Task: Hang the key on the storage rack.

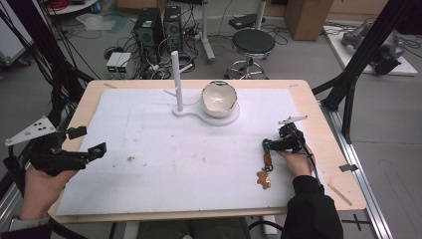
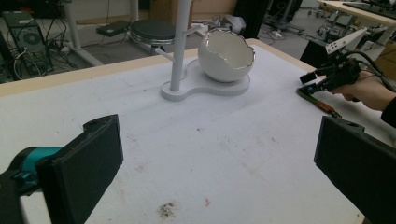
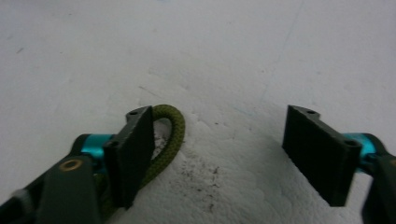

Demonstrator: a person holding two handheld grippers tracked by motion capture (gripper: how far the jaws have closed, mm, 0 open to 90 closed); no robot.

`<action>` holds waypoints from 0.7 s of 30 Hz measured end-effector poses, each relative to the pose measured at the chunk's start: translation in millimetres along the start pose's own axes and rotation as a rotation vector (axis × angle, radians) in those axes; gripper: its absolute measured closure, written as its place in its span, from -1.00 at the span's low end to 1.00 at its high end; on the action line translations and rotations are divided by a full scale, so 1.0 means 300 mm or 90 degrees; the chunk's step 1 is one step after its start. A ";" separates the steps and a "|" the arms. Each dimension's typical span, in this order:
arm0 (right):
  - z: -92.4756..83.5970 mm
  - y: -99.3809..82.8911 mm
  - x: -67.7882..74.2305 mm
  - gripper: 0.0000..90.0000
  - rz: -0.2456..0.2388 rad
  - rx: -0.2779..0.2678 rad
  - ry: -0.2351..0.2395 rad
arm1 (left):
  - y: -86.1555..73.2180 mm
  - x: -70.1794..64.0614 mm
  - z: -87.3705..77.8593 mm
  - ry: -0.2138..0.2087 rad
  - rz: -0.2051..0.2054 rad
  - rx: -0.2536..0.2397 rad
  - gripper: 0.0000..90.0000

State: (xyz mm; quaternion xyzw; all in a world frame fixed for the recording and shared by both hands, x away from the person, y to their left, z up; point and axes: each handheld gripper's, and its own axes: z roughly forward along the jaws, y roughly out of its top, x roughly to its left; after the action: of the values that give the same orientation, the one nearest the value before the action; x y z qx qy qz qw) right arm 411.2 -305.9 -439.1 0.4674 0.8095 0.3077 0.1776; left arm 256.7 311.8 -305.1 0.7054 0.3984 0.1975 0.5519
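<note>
Looks light and limp: a keychain (image 1: 266, 167) made of a green cord loop (image 3: 172, 135), a small reddish link and a flat brown figure-shaped charm (image 1: 263, 179). Soft and braided at the cord, so likely to flop and swing once lifted, with the charm dangling below. Little danger of breakage and little weight to fight. Grippy enough, going by the weave. Best taken at the cord loop itself, pinched across its curve, since the charm lies flat on the mat and offers only a thin edge.

Lies on the right side of the white mat (image 1: 149, 169), toward the near edge, cord end farthest and charm nearest. Well apart from the white stand (image 1: 226, 118) with its upright post (image 1: 175, 74) and egg-shaped bowl (image 1: 218, 98) at the far middle.

Right gripper (image 3: 224, 158) down at the mat with jaws spread wide, nothing pinched. Cord loop hugs the left-of-view jaw, curving out on its inner side; hard to tell whether that jaw stands inside the loop or just beside it, as the jaw hides the rest. Far jaw well clear of the cord.

Left gripper (image 1: 88, 141) held at the left edge of the table, jaws likewise wide apart and empty, well away from the keychain.
</note>
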 end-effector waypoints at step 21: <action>-0.079 -0.011 0.019 0.85 -0.005 -0.122 0.014 | 0.000 0.005 0.000 0.006 -0.002 0.001 -0.96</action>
State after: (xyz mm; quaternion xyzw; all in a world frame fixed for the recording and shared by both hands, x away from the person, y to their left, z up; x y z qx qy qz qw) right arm 392.5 -310.2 -423.5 0.4420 0.7801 0.3880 0.2133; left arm 257.5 313.0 -305.4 0.7044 0.4022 0.1993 0.5499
